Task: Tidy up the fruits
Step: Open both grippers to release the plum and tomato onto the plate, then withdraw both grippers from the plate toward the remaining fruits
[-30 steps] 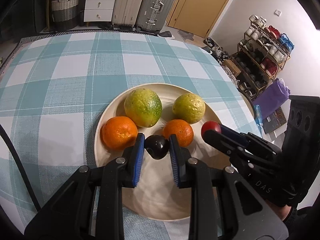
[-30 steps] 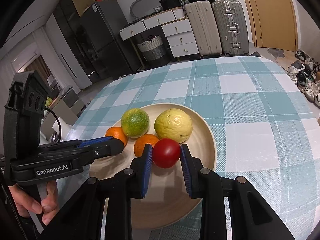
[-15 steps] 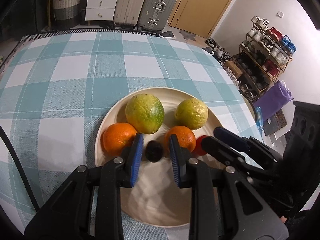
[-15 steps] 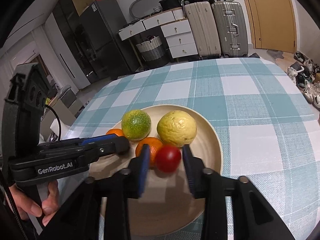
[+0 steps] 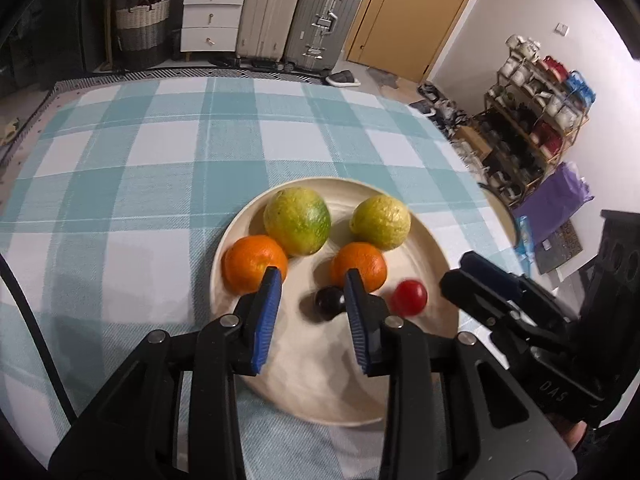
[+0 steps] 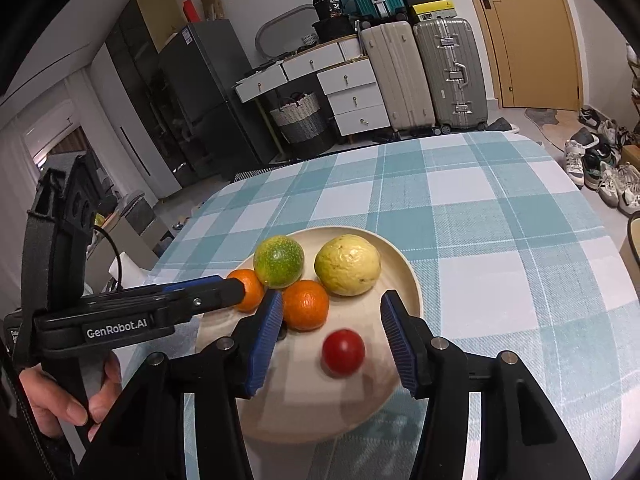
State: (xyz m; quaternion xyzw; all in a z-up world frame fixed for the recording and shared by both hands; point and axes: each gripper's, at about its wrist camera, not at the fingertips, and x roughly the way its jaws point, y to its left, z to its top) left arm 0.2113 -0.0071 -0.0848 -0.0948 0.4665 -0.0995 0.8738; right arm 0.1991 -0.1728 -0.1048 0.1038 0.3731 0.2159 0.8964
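A cream plate point(image 5: 236, 240) point(image 6: 412, 280) on the checked cloth holds a green-yellow citrus point(image 5: 297, 220) point(image 6: 279, 261), a yellow fruit point(image 5: 380, 222) point(image 6: 347, 265) and two oranges point(image 5: 256, 264) point(image 5: 358, 266). A small dark fruit point(image 5: 329, 299) lies on the plate between the jaws of my left gripper point(image 5: 313, 284), close to its right pad, with a gap on the other side; the jaws are opening. A small red fruit point(image 6: 343, 351) point(image 5: 409, 297) rests on the plate between the jaws of my right gripper point(image 6: 333, 304), which are opening and clear of it.
The tablecloth point(image 5: 160, 168) stretches away beyond the plate. A hand point(image 6: 72, 400) holds the left gripper's handle at the table's left edge. Suitcases point(image 6: 448, 76), drawers and a basket stand on the floor behind. A shoe rack point(image 5: 536, 120) is off the right side.
Both grippers have let go: the dark fruit has dropped from the left jaws and the red fruit from the right jaws onto the plate. Both pairs of jaws stand wider.
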